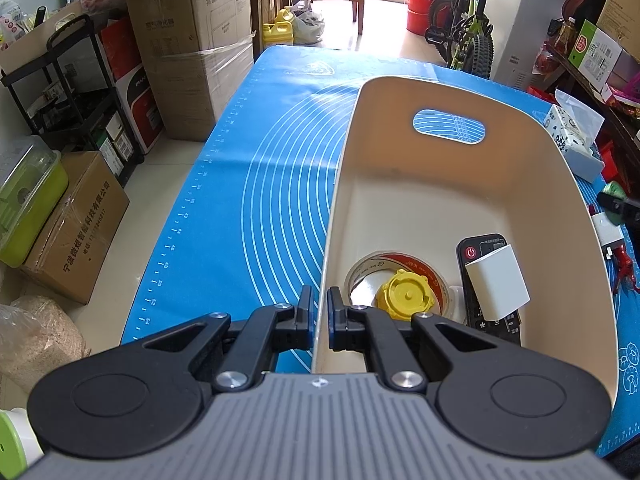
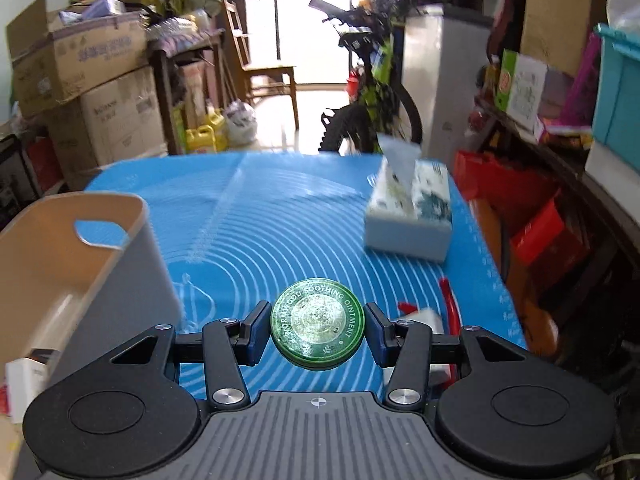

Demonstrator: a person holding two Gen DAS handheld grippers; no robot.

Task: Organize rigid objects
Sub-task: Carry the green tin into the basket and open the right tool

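Observation:
My left gripper (image 1: pixel 319 308) is shut on the left wall of a cream plastic bin (image 1: pixel 400 128) standing on the blue mat (image 1: pixel 256 168). Inside the bin lie a tape roll (image 1: pixel 436 276), a yellow cap (image 1: pixel 406 294), a black remote (image 1: pixel 478 250) and a white charger block (image 1: pixel 498 282). My right gripper (image 2: pixel 318 330) is shut on a round green ointment tin (image 2: pixel 318 328) and holds it above the mat (image 2: pixel 280 220), to the right of the bin (image 2: pixel 80 240). The tin also shows at the right edge of the left wrist view (image 1: pixel 614 200).
A tissue box (image 2: pixel 412 212) stands on the mat's far right. A red and white object (image 2: pixel 428 316) lies under my right gripper's right finger. Cardboard boxes (image 1: pixel 192 52) and a black cart (image 1: pixel 72 92) stand left of the table; a bicycle (image 1: pixel 468 24) stands beyond it.

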